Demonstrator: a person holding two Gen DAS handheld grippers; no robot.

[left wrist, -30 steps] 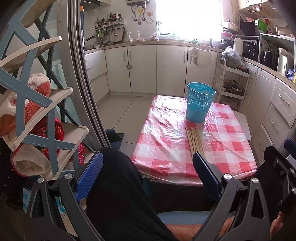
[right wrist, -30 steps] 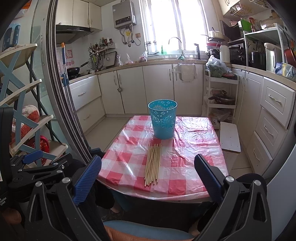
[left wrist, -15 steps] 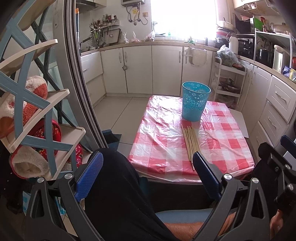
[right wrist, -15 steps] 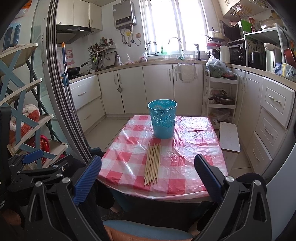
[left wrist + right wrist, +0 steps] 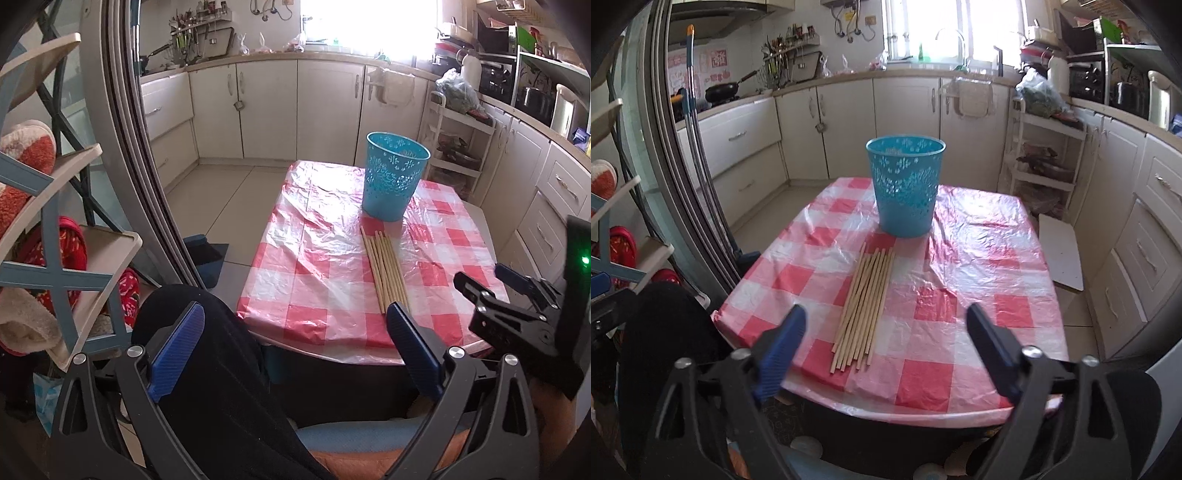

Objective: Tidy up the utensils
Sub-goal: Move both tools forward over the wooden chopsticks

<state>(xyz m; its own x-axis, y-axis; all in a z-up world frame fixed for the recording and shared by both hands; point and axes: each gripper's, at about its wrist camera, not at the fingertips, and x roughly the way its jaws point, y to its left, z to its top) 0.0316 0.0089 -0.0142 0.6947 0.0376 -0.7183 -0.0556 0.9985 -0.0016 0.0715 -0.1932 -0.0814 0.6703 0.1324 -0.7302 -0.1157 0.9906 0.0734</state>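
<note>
Several wooden chopsticks (image 5: 866, 304) lie side by side on the red-and-white checked table (image 5: 979, 258), also in the left wrist view (image 5: 386, 273). A blue perforated bin (image 5: 905, 184) stands upright just behind them, seen too in the left wrist view (image 5: 393, 175). My right gripper (image 5: 884, 338) is open and empty, low at the table's near edge, its jaws spanning the chopsticks' near ends. It shows from the side in the left wrist view (image 5: 495, 284). My left gripper (image 5: 293, 332) is open and empty, held off the table's near left corner.
A shelf rack with slippers (image 5: 55, 236) stands at the left beside a grey sliding door frame (image 5: 147, 166). My dark-clad knee (image 5: 207, 332) sits under the left gripper. White cabinets (image 5: 908, 125) and a trolley (image 5: 1049, 158) line the back and right.
Both grippers have moved forward toward the table. The right gripper has risen over the near edge, so the chopsticks now lie between its fingers. Both stay open.
</note>
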